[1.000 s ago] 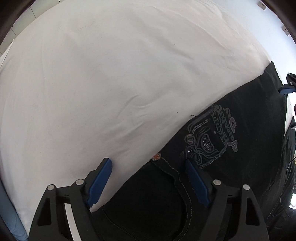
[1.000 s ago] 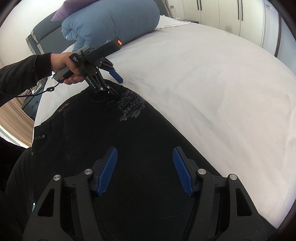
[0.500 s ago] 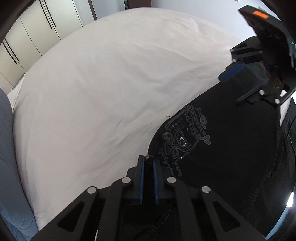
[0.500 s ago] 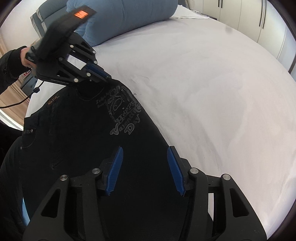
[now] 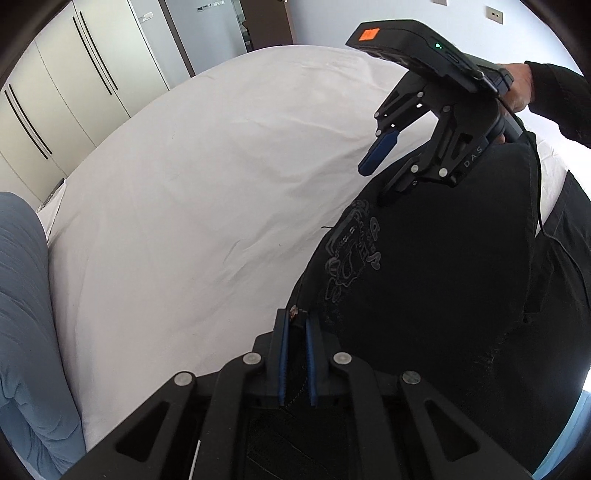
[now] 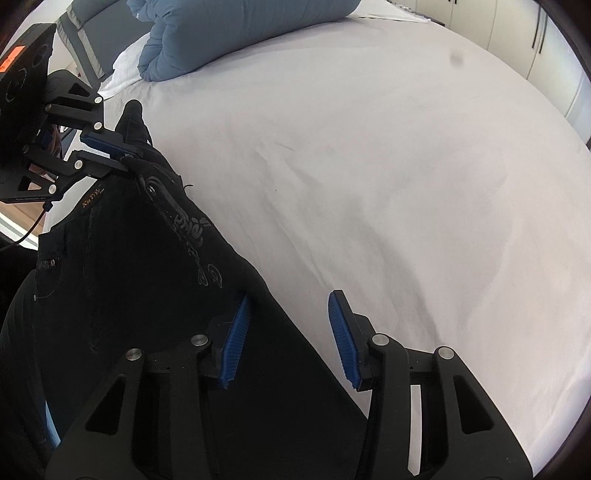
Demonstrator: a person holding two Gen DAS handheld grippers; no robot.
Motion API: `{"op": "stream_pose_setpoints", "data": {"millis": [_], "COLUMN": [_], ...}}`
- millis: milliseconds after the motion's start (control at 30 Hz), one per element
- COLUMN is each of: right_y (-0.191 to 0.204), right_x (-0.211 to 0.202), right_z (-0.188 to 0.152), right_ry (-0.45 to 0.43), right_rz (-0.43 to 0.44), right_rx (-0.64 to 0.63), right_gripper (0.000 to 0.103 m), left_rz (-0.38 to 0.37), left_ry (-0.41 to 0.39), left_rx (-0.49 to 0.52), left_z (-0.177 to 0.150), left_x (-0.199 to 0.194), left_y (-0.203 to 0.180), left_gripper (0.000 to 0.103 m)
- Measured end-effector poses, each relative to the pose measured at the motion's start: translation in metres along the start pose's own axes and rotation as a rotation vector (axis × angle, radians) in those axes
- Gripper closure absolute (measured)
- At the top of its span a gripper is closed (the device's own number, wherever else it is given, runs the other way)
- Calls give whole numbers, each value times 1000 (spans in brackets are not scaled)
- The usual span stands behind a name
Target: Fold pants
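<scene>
Clearly, the black pants [image 5: 436, 295] are spread over the white bed sheet [image 5: 207, 192], filling the lower right of the left wrist view and the lower left of the right wrist view. Near the bottom centre of the left wrist view, the left gripper [image 5: 295, 328] is seen clamped on the pants' edge, a fold of dark cloth pinched between its blue pads [image 5: 282, 354]. The same corner is shown raised off the sheet at the upper left of the right wrist view. The right gripper [image 6: 290, 332] is held with its jaws apart at the bottom centre of its own view, straddling the pants' edge, nothing gripped. A blue duvet [image 6: 236, 33] is visible along the top of that frame.
</scene>
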State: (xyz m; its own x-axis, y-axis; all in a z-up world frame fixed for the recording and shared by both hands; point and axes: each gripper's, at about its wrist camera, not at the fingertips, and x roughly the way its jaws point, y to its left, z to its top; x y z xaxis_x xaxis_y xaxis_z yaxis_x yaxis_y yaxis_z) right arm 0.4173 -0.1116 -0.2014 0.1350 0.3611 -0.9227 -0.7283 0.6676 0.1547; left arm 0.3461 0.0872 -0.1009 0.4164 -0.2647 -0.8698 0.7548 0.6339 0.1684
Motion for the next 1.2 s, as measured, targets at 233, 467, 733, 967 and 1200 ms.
{"op": "stream_pose_setpoints", "data": {"millis": [233, 467, 733, 967, 1200], "right_y": [11, 36, 90, 172, 234], "right_x": [4, -25, -42, -46, -58], "right_z": [7, 1, -15, -33, -74], "right_ry": [25, -43, -70, -3, 88], "right_rz": [29, -14, -86, -108, -181], "right_rx": [-51, -52, -80, -324, -582], "right_gripper": [95, 99, 101, 101, 101], "left_rz": [4, 17, 17, 1, -22], "left_ry": [-7, -27, -23, -19, -22], "left_rx": [-1, -42, -60, -60, -3], "left_z": [-6, -13, -25, -53, -92], "left_x": [-7, -17, -31, -48, -63], "left_y": [-5, -4, -14, -28, -61], "left_gripper": [95, 95, 95, 95, 95]}}
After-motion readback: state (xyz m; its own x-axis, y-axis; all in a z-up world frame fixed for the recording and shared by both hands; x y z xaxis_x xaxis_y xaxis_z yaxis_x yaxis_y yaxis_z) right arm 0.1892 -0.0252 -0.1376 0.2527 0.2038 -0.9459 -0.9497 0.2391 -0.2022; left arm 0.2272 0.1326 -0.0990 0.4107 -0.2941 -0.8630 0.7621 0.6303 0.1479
